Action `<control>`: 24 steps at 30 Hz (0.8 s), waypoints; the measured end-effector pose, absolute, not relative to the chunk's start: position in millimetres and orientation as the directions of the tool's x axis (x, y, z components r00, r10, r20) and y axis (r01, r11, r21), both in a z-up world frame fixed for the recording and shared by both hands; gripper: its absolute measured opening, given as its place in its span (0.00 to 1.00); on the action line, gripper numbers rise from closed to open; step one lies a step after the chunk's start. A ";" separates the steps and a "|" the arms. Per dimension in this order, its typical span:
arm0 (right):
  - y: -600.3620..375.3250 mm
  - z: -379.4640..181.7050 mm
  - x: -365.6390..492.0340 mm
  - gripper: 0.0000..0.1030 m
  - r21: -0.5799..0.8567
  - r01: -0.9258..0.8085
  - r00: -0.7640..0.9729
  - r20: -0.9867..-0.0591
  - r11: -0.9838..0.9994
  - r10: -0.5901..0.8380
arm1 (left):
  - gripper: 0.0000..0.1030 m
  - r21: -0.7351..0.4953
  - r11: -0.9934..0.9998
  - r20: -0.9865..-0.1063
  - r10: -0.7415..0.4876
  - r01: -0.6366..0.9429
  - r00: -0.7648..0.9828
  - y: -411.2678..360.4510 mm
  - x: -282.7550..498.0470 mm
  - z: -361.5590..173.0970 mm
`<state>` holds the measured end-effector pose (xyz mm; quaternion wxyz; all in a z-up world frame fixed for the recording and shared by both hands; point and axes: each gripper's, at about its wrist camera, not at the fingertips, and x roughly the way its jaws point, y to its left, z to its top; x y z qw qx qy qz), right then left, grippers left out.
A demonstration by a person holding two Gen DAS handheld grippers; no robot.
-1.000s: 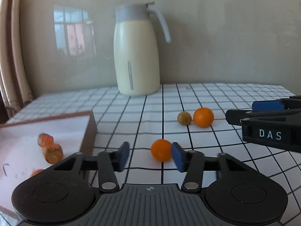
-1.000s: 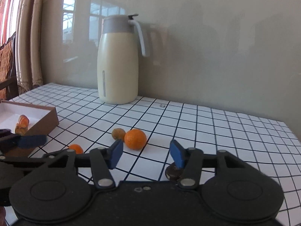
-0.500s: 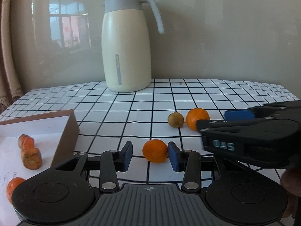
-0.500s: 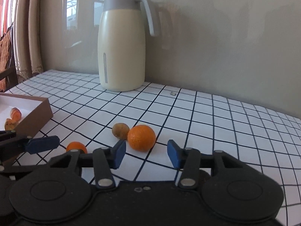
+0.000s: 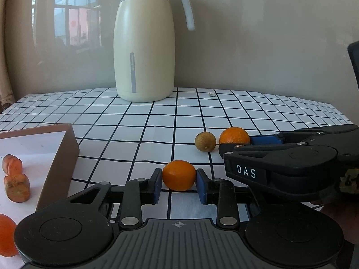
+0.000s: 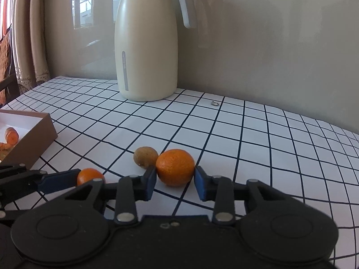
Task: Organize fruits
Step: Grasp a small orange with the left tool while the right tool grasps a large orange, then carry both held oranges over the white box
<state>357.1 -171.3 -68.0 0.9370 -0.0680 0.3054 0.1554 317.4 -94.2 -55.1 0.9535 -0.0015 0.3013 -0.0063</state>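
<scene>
With both sets of jaws just drawn in, our left gripper (image 5: 179, 183) clamps the small orange (image 5: 178, 174) nearest the brown box (image 5: 58, 163); our right gripper (image 6: 175, 182) seemingly pinches the larger orange (image 6: 175, 167), farther from it, touching a brownish fruit (image 6: 145, 157).

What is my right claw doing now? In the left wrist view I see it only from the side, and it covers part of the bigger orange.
Observer: The right claw has just been closing, and its two blue pads now press on the left and right sides of the bigger orange.
Operator: Is the brown fruit caught between the pads too?
Observer: No. The brown fruit lies outside the claw, just behind its left pad.
</scene>
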 end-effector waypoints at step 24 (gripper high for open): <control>-179.3 -34.8 278.8 0.26 -0.078 -0.247 0.837 -0.520 0.966 0.172 | 0.31 0.009 0.997 -0.503 -0.064 0.079 0.862 -86.0 266.3 -31.5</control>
